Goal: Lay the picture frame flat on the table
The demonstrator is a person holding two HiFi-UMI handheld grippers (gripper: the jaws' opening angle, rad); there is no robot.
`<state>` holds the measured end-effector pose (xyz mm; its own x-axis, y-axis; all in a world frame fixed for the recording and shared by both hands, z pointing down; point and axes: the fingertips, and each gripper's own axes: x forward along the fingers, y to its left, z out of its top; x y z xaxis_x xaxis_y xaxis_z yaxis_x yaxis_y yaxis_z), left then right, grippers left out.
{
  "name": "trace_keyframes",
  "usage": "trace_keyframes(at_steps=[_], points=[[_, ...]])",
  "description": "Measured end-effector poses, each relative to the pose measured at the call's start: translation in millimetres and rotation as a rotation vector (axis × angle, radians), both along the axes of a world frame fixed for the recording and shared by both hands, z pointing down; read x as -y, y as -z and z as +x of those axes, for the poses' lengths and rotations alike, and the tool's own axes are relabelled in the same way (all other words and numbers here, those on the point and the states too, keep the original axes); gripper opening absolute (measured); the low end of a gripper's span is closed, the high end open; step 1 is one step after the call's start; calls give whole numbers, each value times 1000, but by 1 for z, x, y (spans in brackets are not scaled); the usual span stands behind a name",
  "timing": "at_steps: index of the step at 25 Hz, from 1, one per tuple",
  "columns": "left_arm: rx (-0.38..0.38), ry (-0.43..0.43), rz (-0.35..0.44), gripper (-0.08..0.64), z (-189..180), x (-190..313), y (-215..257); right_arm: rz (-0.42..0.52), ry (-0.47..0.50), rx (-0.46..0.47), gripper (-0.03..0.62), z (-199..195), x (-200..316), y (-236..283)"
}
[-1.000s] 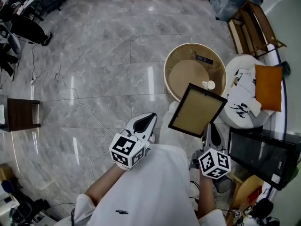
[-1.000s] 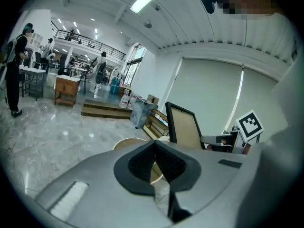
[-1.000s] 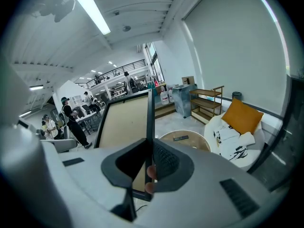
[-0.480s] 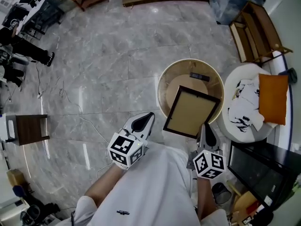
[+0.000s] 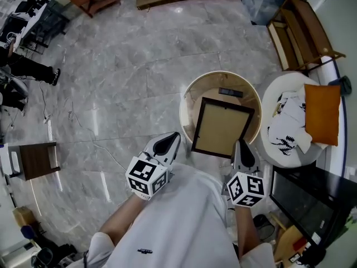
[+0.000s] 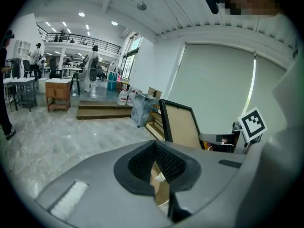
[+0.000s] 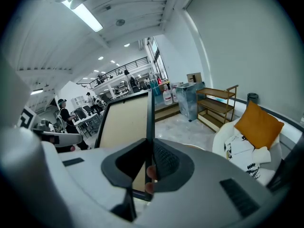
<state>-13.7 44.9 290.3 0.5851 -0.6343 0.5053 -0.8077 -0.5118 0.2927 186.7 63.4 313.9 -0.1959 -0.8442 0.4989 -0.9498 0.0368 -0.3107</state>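
Note:
The picture frame (image 5: 222, 127), black-edged with a tan backing, hangs tilted over the round wooden table (image 5: 188, 100). My right gripper (image 5: 241, 145) is shut on the frame's near right corner. In the right gripper view the frame's black edge (image 7: 149, 118) runs straight up from between the jaws of the right gripper (image 7: 151, 148). My left gripper (image 5: 173, 137) floats left of the frame, shut and holding nothing. From the left gripper view the frame (image 6: 181, 125) stands ahead to the right, beyond the left gripper (image 6: 153, 148).
A small black object (image 5: 230, 92) lies on the table's far side. A white armchair (image 5: 287, 124) with an orange cushion (image 5: 322, 112) sits right of the table, a wooden shelf (image 5: 299, 29) behind it. A dark stool (image 5: 36, 159) stands far left; cables trail on the marble floor.
The right gripper has carried the frame left, from beside the armchair to over the round table, and turned it squarer to me. The left gripper has stayed about where it was.

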Motion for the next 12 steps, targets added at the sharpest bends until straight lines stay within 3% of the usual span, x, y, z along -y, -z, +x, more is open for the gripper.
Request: trace_keyframes(at_steps=[12], points=[[-5, -41, -32, 5, -1, 31, -10, -67, -50, -4, 35, 1, 23, -20]])
